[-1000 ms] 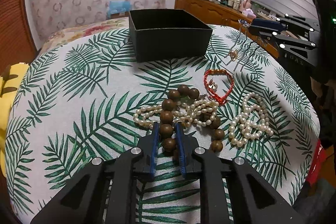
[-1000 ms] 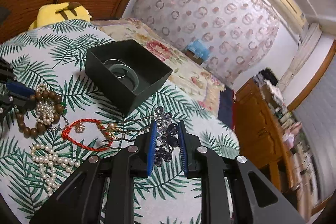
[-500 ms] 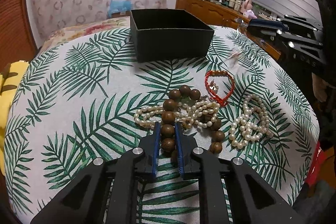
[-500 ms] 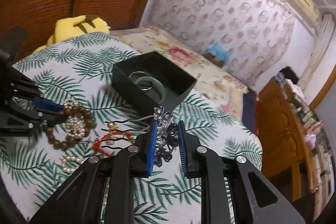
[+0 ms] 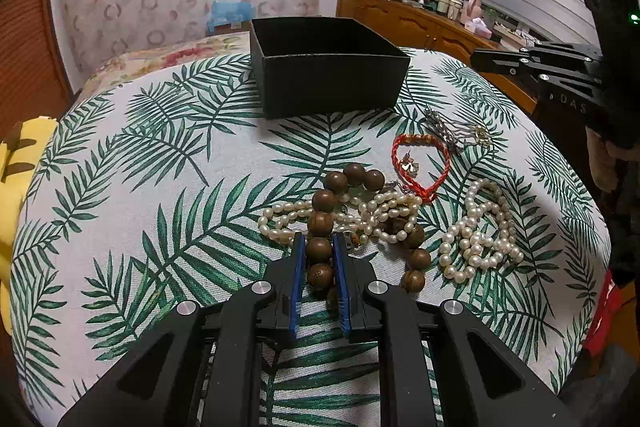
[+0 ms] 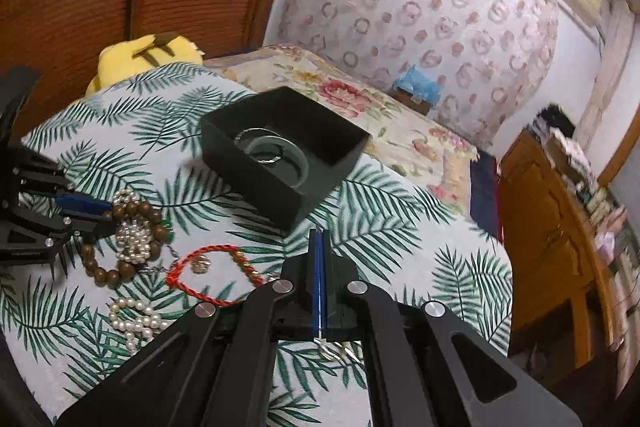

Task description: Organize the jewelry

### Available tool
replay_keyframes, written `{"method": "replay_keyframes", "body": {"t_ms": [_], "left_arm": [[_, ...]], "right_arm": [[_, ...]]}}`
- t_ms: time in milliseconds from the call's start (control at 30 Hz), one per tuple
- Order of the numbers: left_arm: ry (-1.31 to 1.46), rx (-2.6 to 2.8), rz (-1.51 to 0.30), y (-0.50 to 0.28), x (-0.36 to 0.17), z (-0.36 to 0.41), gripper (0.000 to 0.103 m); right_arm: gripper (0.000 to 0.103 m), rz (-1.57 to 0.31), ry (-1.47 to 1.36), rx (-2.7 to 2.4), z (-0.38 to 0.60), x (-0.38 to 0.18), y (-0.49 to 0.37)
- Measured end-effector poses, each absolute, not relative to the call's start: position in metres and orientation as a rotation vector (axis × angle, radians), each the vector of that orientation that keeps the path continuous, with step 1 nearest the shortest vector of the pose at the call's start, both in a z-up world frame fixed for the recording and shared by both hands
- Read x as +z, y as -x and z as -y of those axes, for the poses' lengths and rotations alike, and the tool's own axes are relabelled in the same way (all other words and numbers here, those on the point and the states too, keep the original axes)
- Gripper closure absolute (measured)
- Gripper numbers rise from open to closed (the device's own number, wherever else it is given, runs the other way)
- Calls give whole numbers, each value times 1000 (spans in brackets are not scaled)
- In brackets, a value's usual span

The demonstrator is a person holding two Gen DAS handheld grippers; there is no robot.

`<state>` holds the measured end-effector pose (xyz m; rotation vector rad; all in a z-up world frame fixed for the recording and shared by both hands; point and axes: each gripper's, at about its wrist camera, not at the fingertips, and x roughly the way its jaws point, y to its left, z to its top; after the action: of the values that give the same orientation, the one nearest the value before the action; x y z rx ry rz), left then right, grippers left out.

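My left gripper (image 5: 319,247) is shut on the brown wooden bead bracelet (image 5: 320,223), which lies on the palm-leaf cloth and also shows in the right wrist view (image 6: 136,215). White pearl strands (image 5: 476,231) and a red cord bracelet (image 5: 420,163) lie beside it. A silver hairpin (image 5: 456,131) lies on the cloth near the black open box (image 5: 328,83). In the right wrist view the box (image 6: 280,183) holds a ring-shaped bangle (image 6: 276,155). My right gripper (image 6: 319,239) is shut and empty, raised above the cloth near the box's corner.
A yellow plush toy (image 6: 140,59) sits at the cloth's far edge. A floral bed (image 6: 360,107) lies behind the box. A wooden dresser (image 6: 552,227) with clutter stands to the right. The cloth drops off at its rounded edges.
My right gripper let go of the silver hairpin, which now lies on the cloth, and its jaws closed fully. My left gripper stays closed on the wooden beads.
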<state>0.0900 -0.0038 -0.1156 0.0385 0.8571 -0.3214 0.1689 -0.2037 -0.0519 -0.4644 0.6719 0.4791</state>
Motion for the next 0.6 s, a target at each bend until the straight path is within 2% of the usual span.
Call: {"method": "replay_keyframes", "body": {"t_ms": [267,300,333,400,600], "left_arm": [[-38,-321,-857,-90,-116,4,90],[-38,-321,-857,-90,-116,4,90],[-37,-322,-857,-90,-116,4,90],[-36,-322,-857,-90,-116,4,90],[-36,-323,-857,-90,-116,4,90]], "right_arm": [[101,-707,348,463,239,-51,-186],[95,-717,347,471,239,-55,-186],[81,-727,347,482,237,-60,-187],[66,-756,344,520,231,-72,-187],[66,-829,322,505,235,-98,-179]]}}
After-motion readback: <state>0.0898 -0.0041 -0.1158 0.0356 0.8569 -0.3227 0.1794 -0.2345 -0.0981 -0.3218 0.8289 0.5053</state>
